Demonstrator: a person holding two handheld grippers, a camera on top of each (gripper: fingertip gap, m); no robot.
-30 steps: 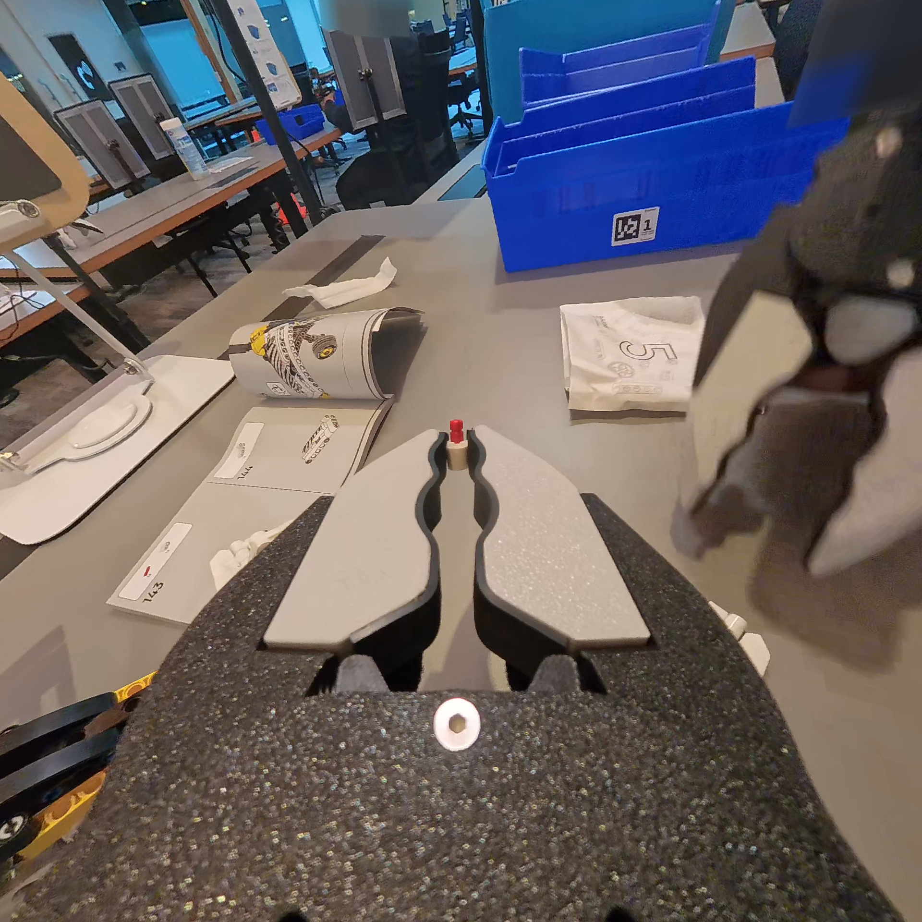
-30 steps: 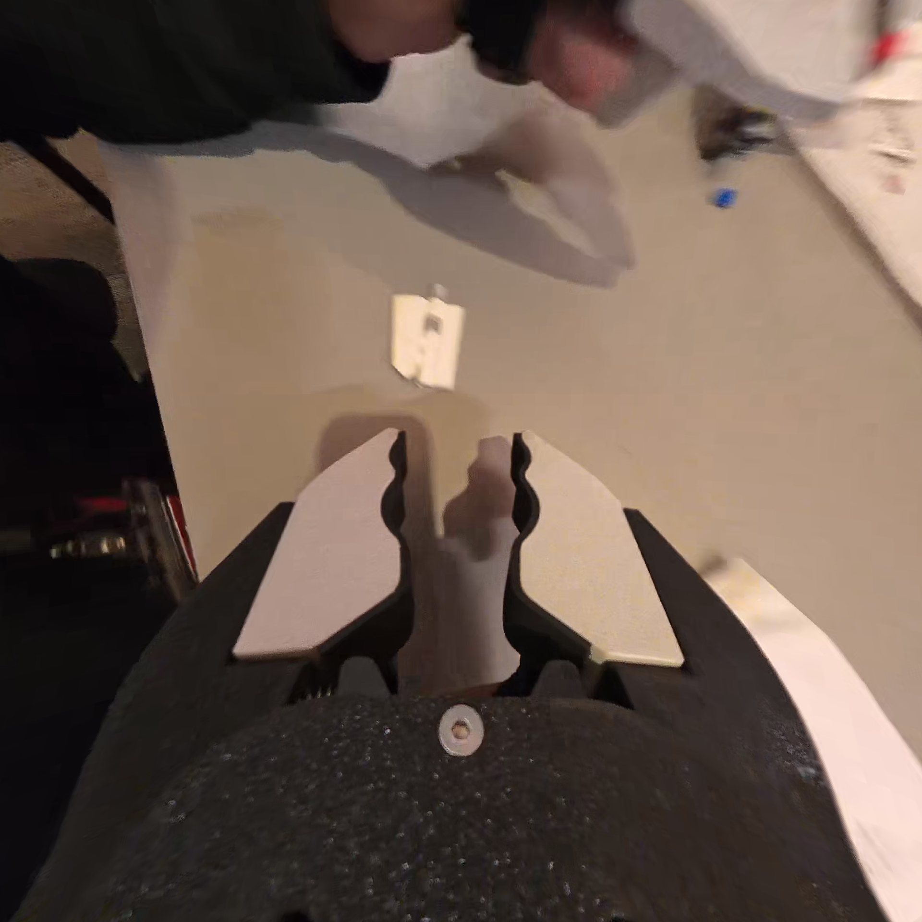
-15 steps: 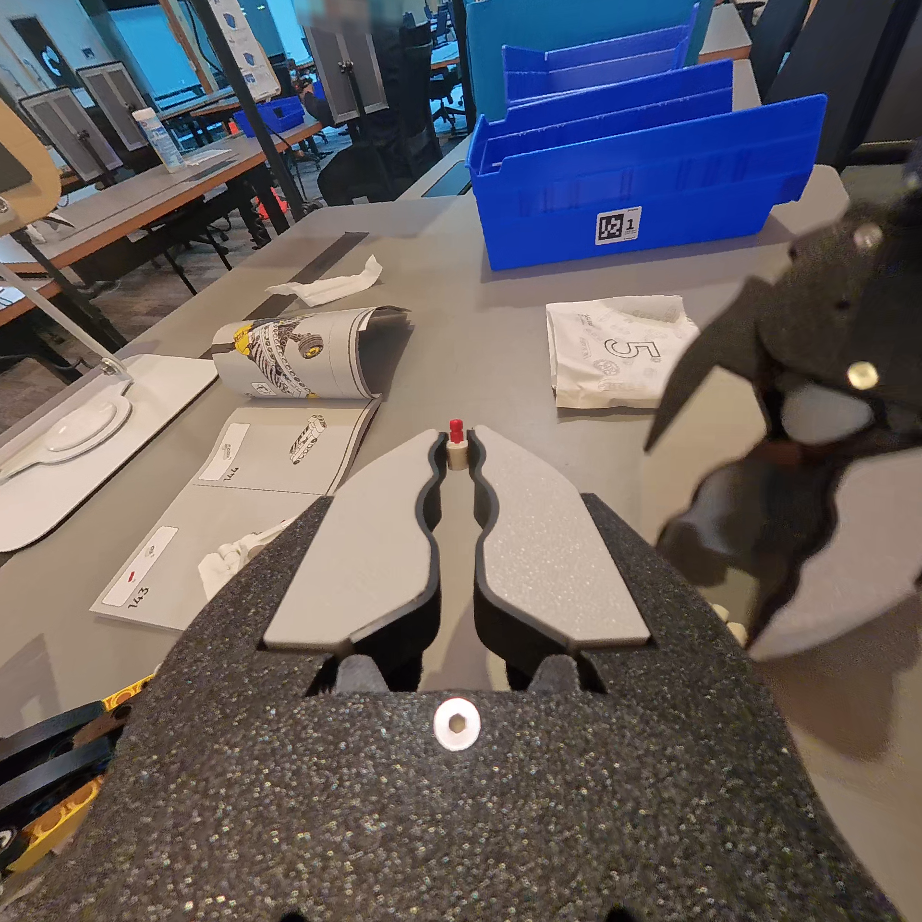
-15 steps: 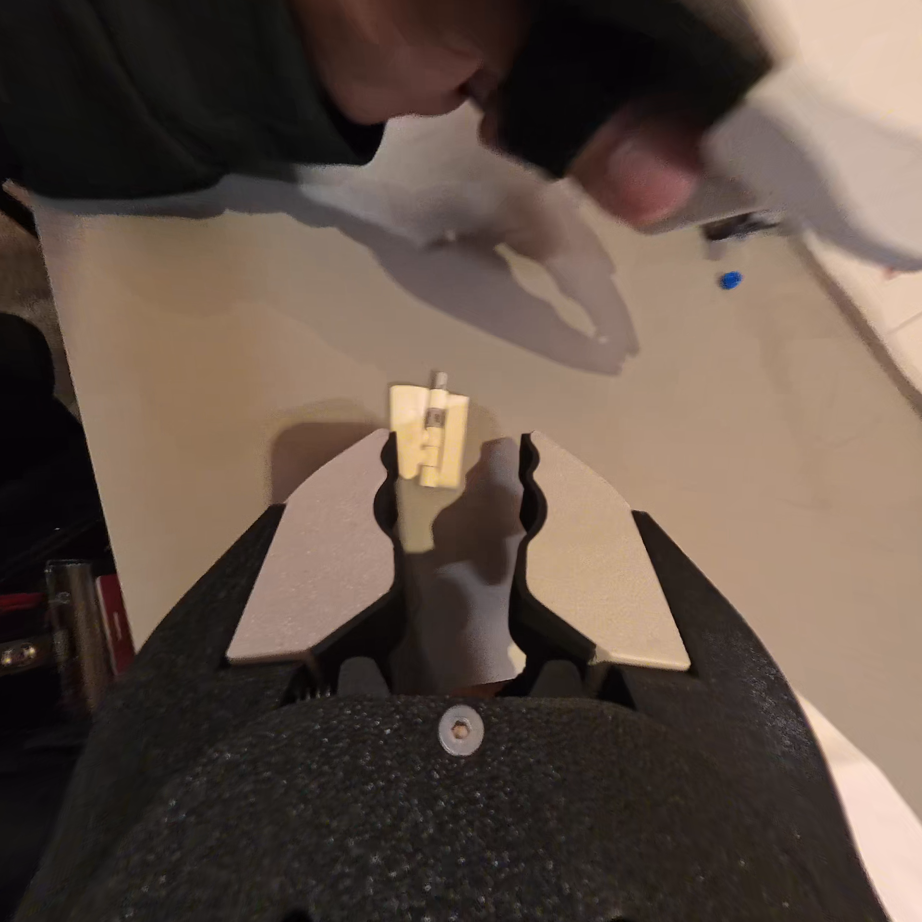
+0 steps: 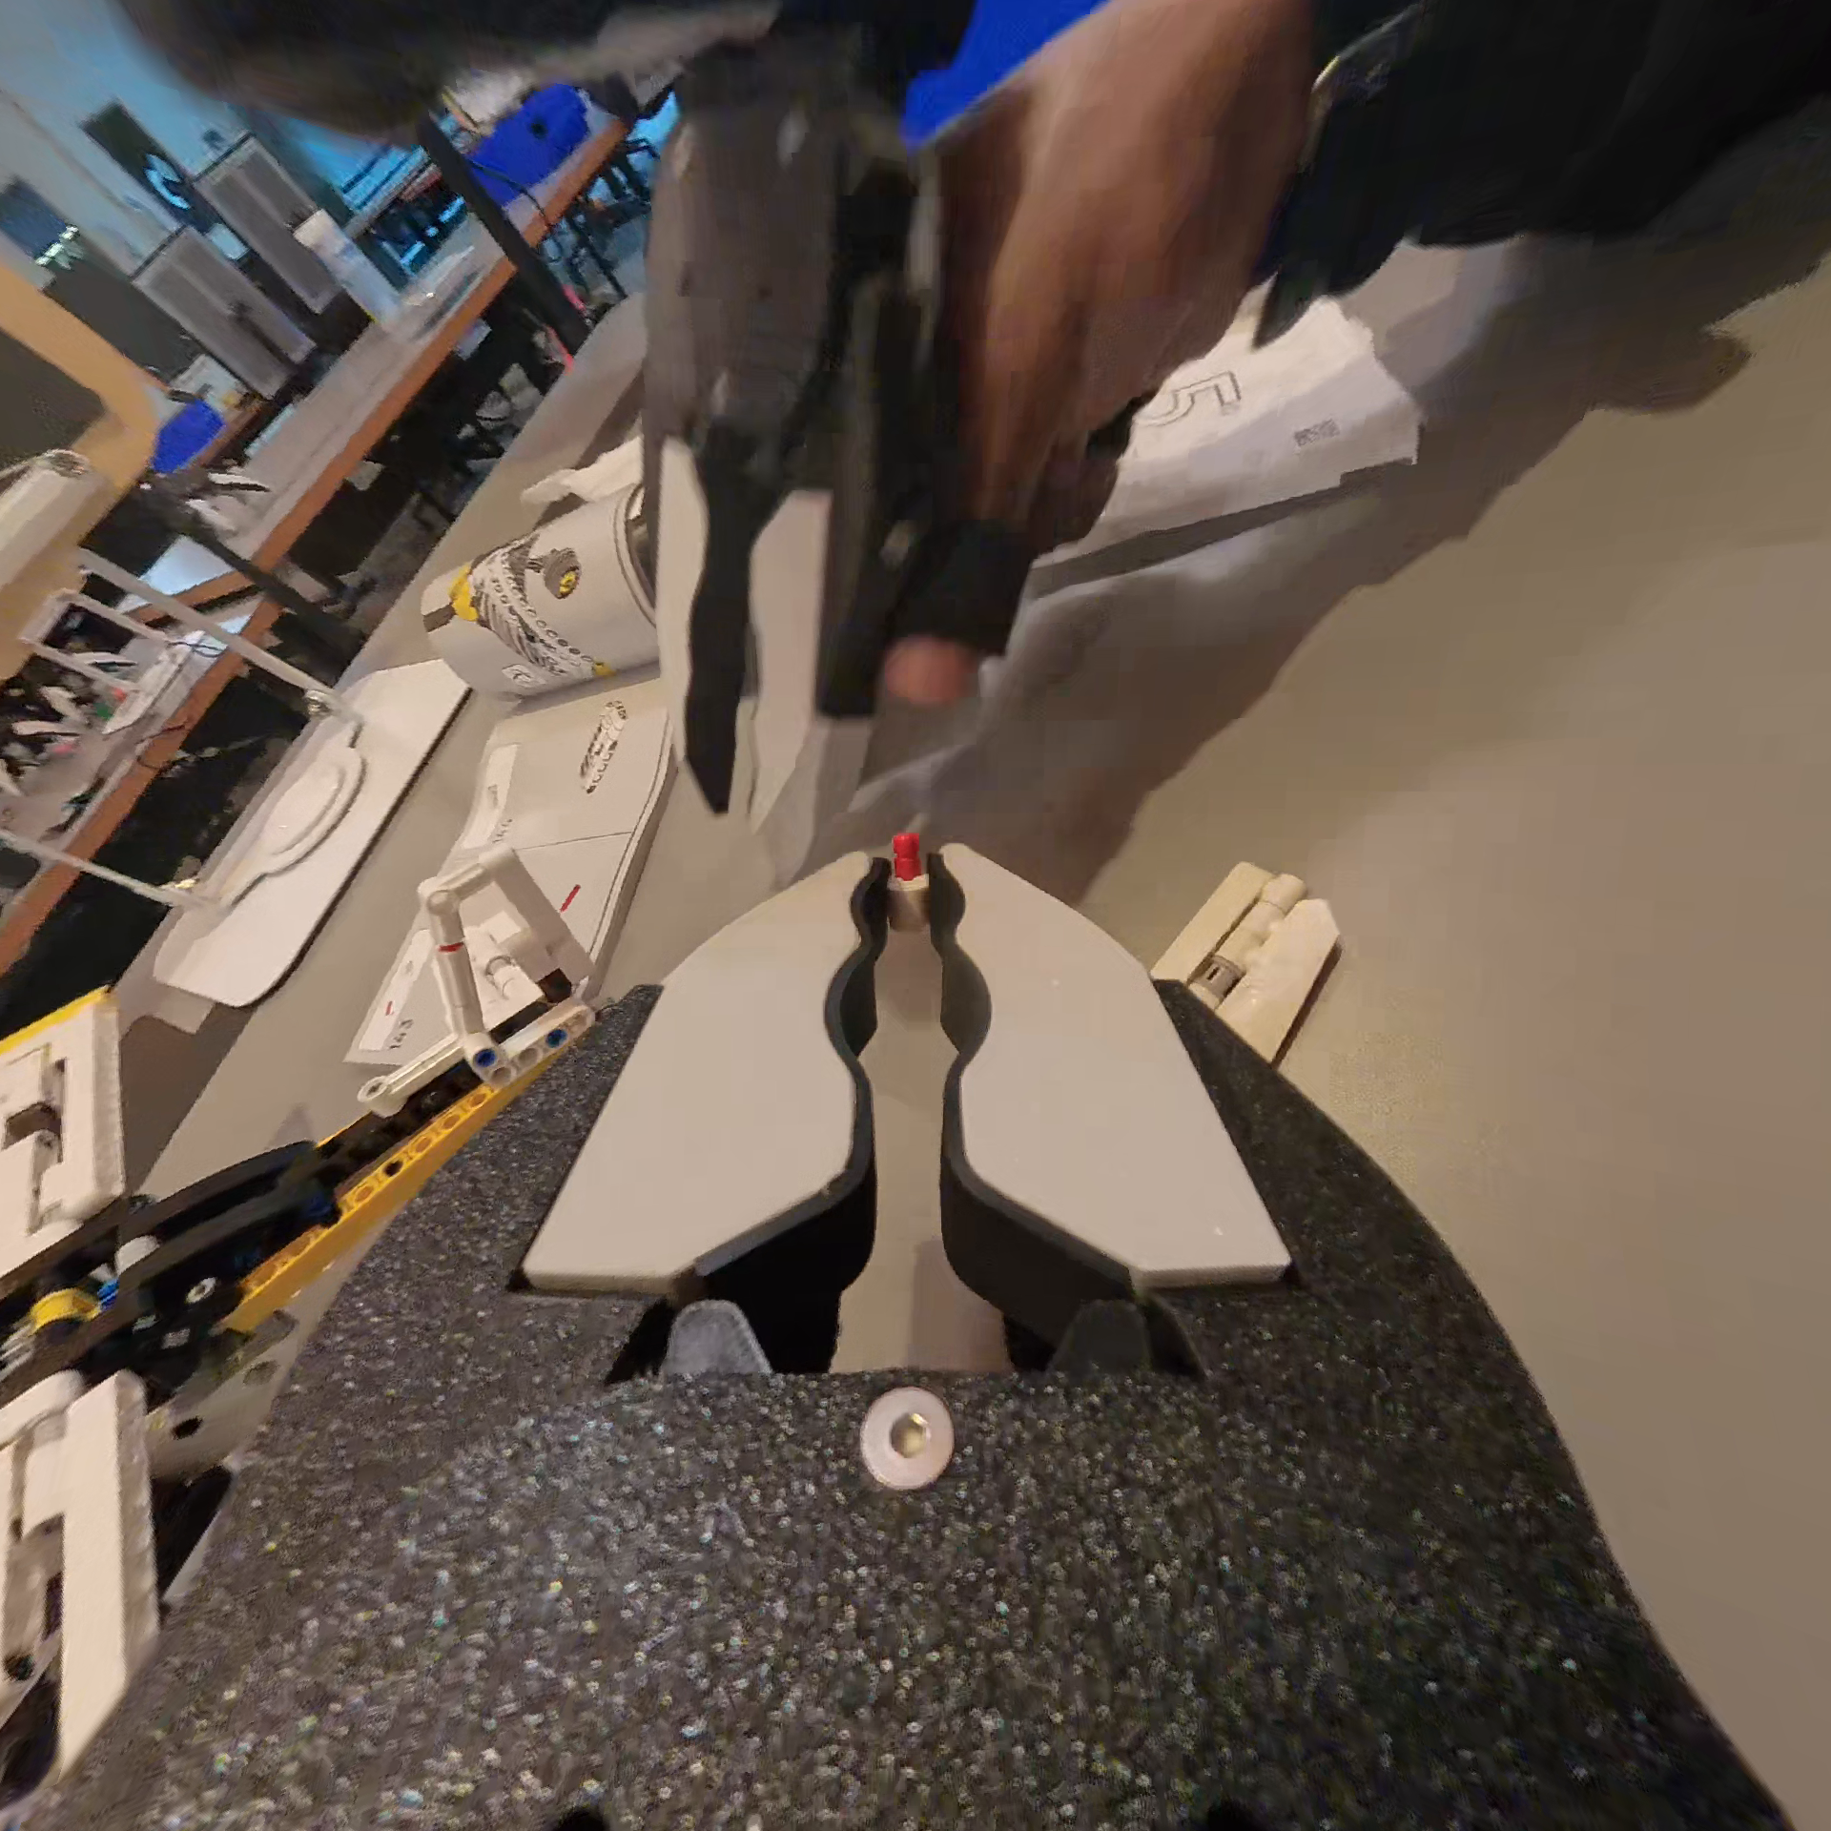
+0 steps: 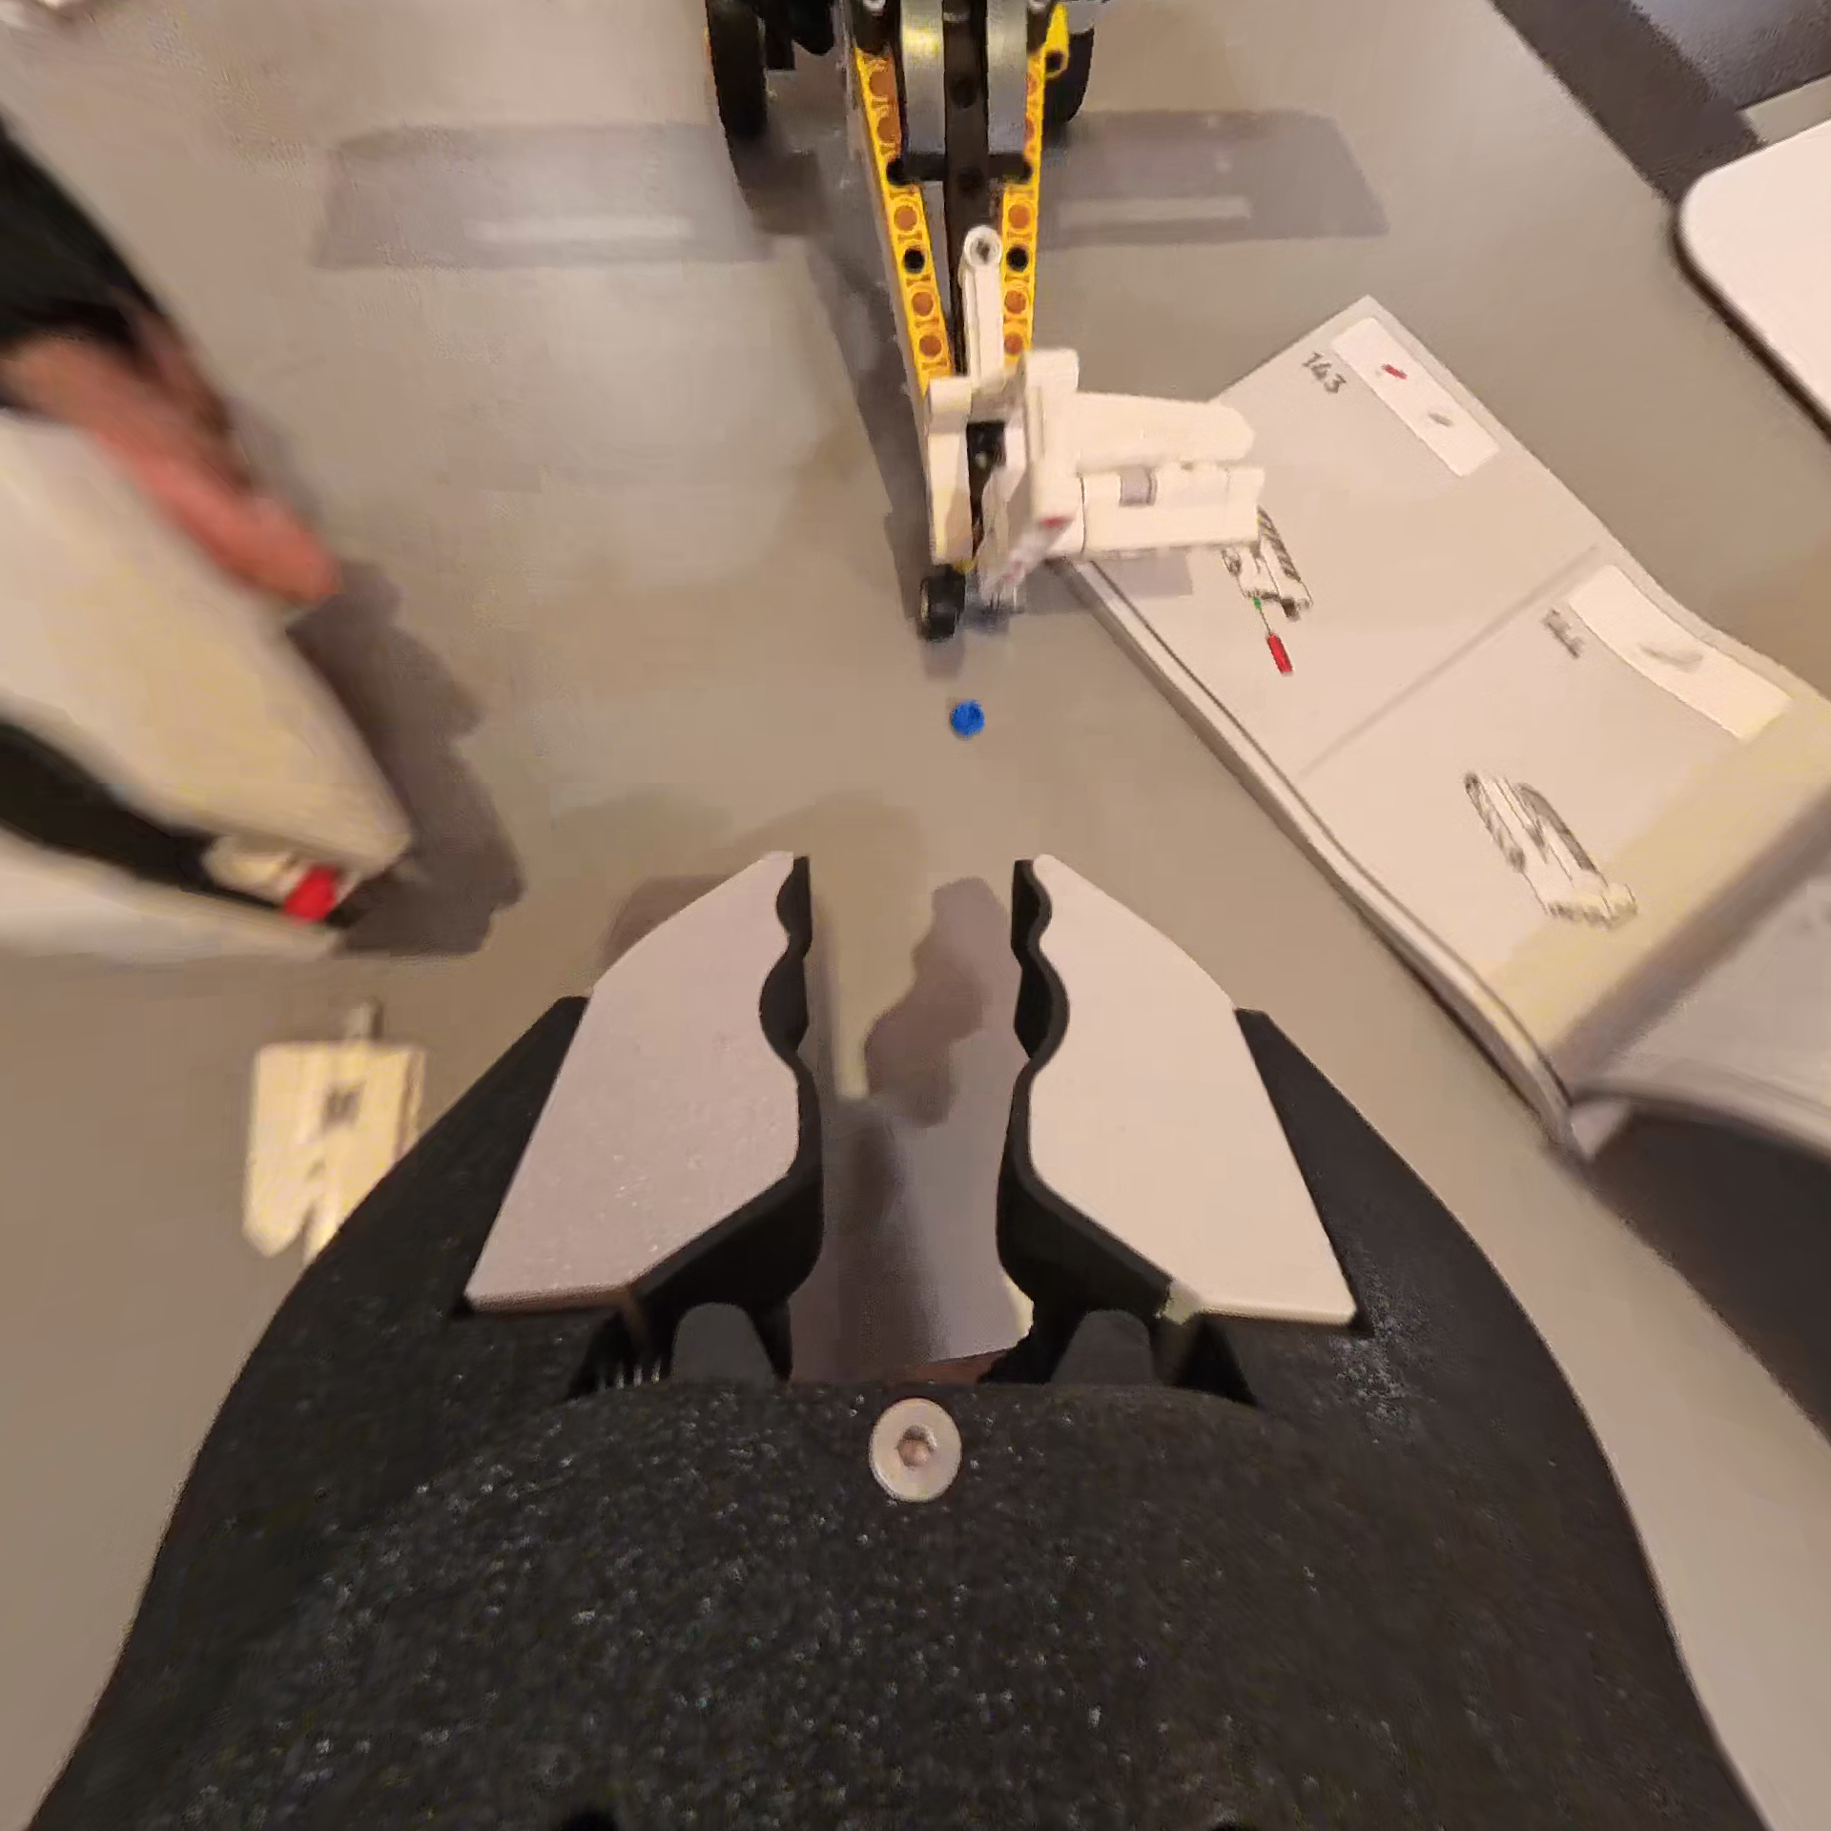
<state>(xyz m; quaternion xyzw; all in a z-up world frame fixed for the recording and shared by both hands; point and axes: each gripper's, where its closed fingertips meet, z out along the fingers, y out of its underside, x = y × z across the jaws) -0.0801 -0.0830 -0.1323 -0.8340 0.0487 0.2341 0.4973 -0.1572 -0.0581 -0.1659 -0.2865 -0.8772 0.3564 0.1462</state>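
Your left hand-held gripper (image 5: 904,887) was clenched on a small beige piece with a red pin (image 5: 904,877) at centre frame. Your right hand-held gripper (image 6: 912,892) hung released above the counter (image 6: 594,694), a blue stud (image 6: 965,718) just ahead of it.

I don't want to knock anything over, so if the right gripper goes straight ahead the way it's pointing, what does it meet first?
Probably the small blue piece lying on the table just ahead of the open right gripper; beyond it stands the yellow and white brick model. Depth is uncertain.
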